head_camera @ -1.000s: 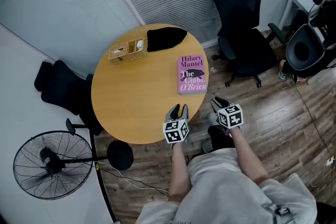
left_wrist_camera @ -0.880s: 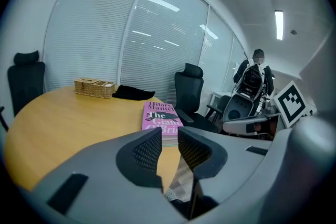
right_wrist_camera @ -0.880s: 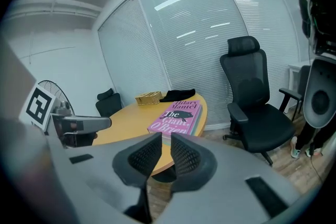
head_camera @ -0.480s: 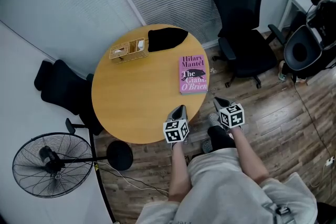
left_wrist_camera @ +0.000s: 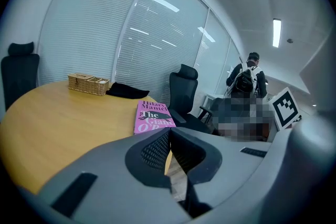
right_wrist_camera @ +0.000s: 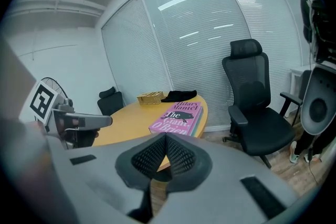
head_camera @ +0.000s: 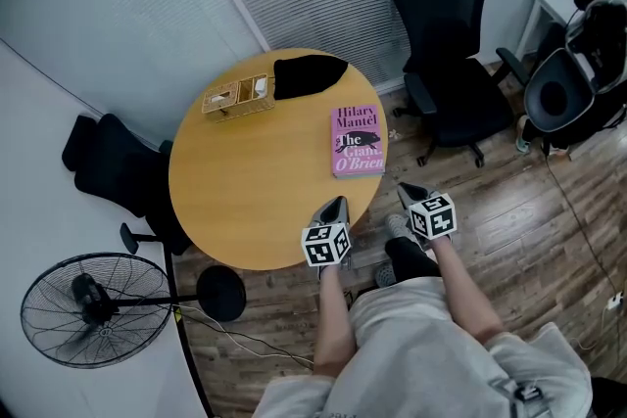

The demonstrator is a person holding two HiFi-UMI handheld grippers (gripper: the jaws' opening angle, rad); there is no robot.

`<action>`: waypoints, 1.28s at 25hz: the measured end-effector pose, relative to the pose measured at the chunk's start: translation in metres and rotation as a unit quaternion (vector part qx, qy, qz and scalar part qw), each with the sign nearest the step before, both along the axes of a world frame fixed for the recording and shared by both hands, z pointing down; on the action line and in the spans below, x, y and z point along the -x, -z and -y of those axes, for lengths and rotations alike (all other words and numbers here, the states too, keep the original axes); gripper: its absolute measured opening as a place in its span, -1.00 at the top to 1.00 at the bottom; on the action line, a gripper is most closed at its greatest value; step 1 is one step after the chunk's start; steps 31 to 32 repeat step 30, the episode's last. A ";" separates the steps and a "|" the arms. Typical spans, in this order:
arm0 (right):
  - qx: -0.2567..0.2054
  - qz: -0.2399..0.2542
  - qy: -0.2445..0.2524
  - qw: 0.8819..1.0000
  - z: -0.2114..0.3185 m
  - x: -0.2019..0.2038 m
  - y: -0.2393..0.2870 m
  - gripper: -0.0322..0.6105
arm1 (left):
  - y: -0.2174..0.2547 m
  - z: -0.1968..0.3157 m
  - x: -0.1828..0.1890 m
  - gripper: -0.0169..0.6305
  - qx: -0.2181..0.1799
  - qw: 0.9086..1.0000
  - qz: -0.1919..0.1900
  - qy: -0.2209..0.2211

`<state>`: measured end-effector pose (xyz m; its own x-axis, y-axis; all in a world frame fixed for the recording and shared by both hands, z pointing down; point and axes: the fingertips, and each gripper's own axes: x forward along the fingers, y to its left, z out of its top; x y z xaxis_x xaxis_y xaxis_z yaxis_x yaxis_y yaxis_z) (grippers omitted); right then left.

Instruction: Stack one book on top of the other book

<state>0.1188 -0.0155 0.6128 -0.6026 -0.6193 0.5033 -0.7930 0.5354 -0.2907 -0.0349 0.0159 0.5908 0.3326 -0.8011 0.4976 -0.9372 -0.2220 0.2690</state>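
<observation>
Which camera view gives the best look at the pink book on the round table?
The head view: the pink book shows its whole cover from above, near the table's right edge. The right gripper view shows it slanted and foreshortened. The left gripper view shows it with its near end behind the left gripper.

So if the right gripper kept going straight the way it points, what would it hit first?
Probably the rim of the round table, right by the pink book; the right gripper, jaws shut, aims there. Depth is unclear, so it might pass underneath.
</observation>
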 end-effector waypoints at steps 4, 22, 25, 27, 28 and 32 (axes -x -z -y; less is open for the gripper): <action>-0.001 0.001 0.007 1.000 -0.002 0.004 0.001 0.83 | 0.000 -0.002 0.002 0.86 -0.001 1.000 0.007 0.000; 0.007 0.012 0.026 1.000 -0.013 0.010 -0.006 0.83 | -0.001 -0.006 0.009 0.86 -0.003 1.000 0.027 0.004; 0.005 0.010 0.023 1.000 -0.012 0.007 -0.006 0.83 | -0.001 -0.006 0.011 0.86 -0.004 1.000 0.023 0.007; 0.003 0.011 0.019 1.000 -0.011 0.003 -0.004 0.83 | -0.002 -0.007 0.009 0.86 -0.003 1.000 0.023 0.007; 0.001 0.012 0.017 1.000 -0.010 0.001 -0.003 0.84 | -0.002 -0.007 0.008 0.86 -0.003 1.000 0.024 0.006; -0.001 0.014 0.013 1.000 -0.008 -0.002 -0.001 0.83 | -0.001 -0.006 0.006 0.86 -0.004 1.000 0.025 0.005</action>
